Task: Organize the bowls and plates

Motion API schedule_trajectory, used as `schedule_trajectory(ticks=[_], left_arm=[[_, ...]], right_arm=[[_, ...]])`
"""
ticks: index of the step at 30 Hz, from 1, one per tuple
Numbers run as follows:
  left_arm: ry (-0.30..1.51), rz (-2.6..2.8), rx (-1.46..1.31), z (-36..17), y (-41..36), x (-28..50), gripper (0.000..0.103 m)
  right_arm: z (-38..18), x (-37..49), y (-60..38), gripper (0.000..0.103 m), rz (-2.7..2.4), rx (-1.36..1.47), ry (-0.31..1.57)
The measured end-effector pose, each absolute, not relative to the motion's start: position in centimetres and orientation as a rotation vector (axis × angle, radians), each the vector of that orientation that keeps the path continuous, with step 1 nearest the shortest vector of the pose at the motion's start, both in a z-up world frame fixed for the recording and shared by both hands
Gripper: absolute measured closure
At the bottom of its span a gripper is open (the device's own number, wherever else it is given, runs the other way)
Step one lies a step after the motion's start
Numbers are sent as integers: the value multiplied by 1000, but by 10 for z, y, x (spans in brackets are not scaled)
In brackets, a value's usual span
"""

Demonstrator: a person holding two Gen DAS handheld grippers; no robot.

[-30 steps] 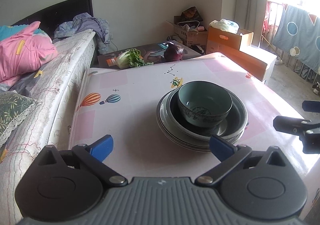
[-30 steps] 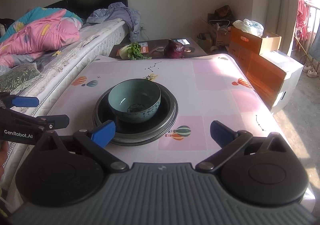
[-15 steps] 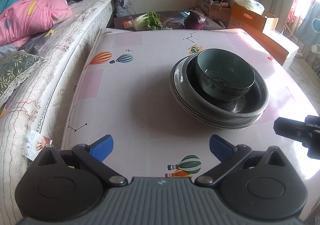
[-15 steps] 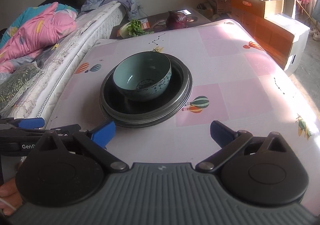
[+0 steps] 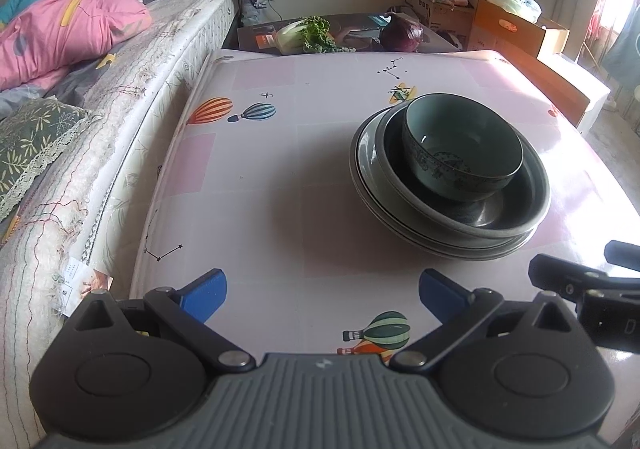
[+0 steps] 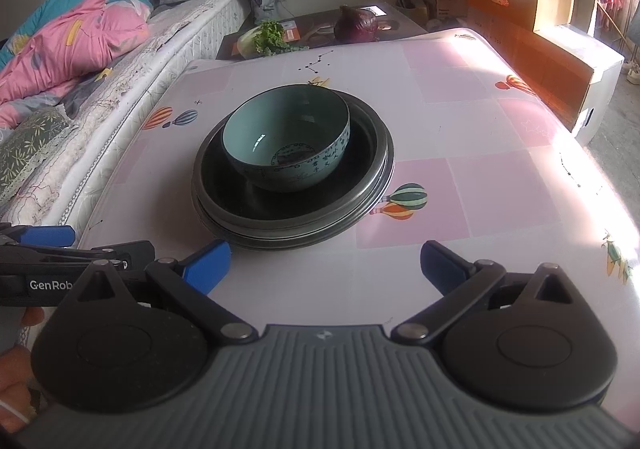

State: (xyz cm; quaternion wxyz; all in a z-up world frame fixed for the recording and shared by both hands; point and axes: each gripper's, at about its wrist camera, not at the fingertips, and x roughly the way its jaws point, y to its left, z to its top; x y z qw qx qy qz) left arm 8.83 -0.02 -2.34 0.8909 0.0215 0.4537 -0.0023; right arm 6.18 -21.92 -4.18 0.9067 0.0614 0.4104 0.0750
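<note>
On the table (image 6: 460,121), upright bowl (image 6: 286,141) tops stacked plates (image 6: 372,177); both grippers gape empty.

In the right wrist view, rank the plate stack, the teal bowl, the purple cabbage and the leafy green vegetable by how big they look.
1. plate stack
2. teal bowl
3. purple cabbage and leafy green vegetable look about alike; both sit farther from the camera, so their order is unsure.

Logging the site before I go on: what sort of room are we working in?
Most likely a bedroom in a home used partly for storage. A bed with a pink quilt runs beside the table, and cardboard boxes stand by the far wall.
</note>
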Motion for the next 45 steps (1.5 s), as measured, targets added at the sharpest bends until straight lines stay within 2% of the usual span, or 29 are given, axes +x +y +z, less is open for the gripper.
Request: schedule_trajectory(ticks=[45], left_arm=[[962, 8, 39, -23, 2, 91, 0]], right_arm=[[-46, 60, -220, 1, 151, 135, 865]])
